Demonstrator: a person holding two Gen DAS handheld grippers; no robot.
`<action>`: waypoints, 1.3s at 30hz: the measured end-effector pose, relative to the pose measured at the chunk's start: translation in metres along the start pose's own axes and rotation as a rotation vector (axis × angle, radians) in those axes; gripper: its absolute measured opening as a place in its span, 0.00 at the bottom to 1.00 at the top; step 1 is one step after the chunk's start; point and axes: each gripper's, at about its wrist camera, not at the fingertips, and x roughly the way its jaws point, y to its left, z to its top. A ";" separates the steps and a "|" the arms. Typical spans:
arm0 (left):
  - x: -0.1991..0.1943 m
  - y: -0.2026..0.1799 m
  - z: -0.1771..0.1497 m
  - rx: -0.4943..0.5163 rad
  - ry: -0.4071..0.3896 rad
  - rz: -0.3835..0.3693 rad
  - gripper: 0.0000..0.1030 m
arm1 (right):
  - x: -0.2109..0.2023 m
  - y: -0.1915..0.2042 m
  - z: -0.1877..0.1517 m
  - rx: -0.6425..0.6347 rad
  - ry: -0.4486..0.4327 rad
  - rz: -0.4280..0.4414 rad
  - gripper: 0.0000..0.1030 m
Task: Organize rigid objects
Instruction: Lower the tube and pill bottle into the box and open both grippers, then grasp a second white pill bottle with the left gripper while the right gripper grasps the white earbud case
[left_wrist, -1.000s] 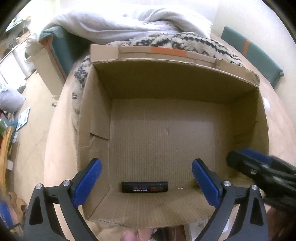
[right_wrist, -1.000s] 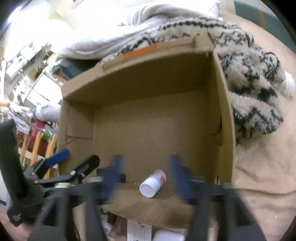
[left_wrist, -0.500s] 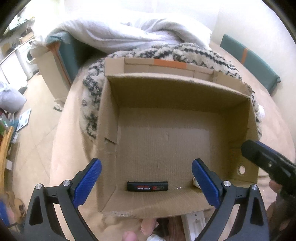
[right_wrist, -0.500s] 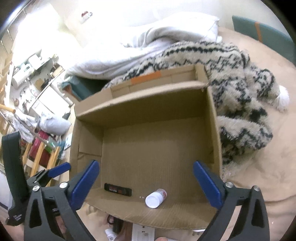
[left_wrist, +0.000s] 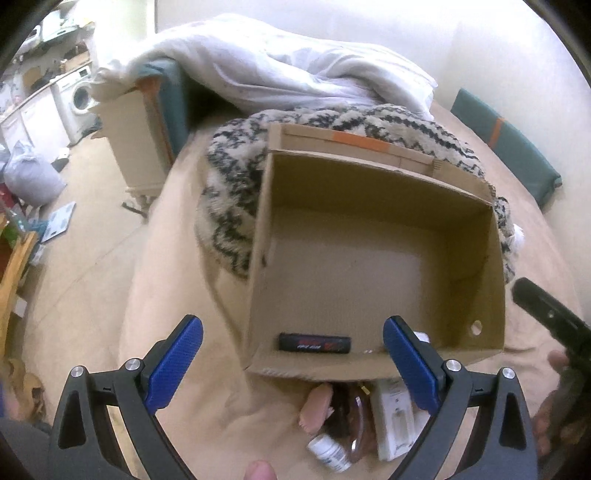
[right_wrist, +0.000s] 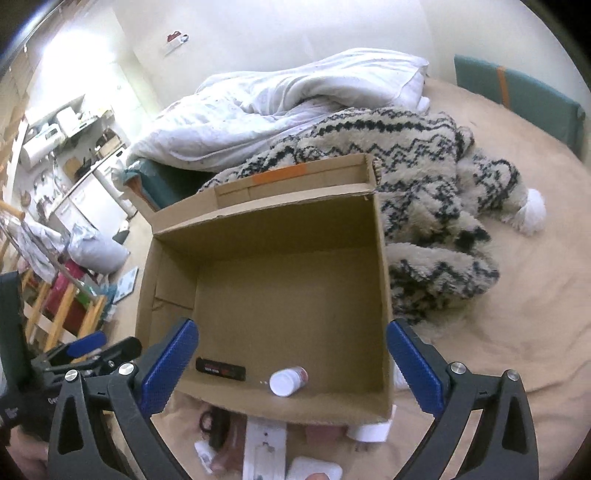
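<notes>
An open cardboard box (left_wrist: 461, 229) (right_wrist: 380, 266) sits on the bed. Inside, by its near wall, lie a black flat bar with red print (left_wrist: 314, 342) (right_wrist: 221, 368) and a small white bottle on its side (right_wrist: 288, 381). My left gripper (left_wrist: 293, 363) is open and empty, above the box's near left corner. My right gripper (right_wrist: 291, 365) is open and empty, above the box's near wall. In front of the box lie loose items: a small white bottle (left_wrist: 328, 452), a white flat pack (left_wrist: 393, 421) (right_wrist: 264, 448), a brown item (left_wrist: 356, 424) and a pink one (left_wrist: 316, 408).
A black-and-cream patterned blanket (right_wrist: 424, 177) lies behind and right of the box, a white duvet (left_wrist: 280, 70) beyond it. A teal cushion (left_wrist: 506, 147) is at the right. The floor with clutter and furniture lies left of the bed (left_wrist: 55, 184).
Both grippers have drawn back and up from the box, so the loose items in front of it come into view. The white bottle lies still in the box.
</notes>
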 end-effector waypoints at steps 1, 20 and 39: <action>-0.002 0.003 -0.003 -0.007 0.000 0.009 0.95 | -0.003 -0.001 -0.004 0.006 0.010 0.004 1.00; 0.043 -0.012 -0.065 0.198 0.337 0.004 0.94 | 0.011 -0.001 -0.056 0.067 0.214 0.013 1.00; 0.087 -0.097 -0.125 0.630 0.553 -0.065 0.59 | 0.030 -0.028 -0.066 0.146 0.316 -0.022 1.00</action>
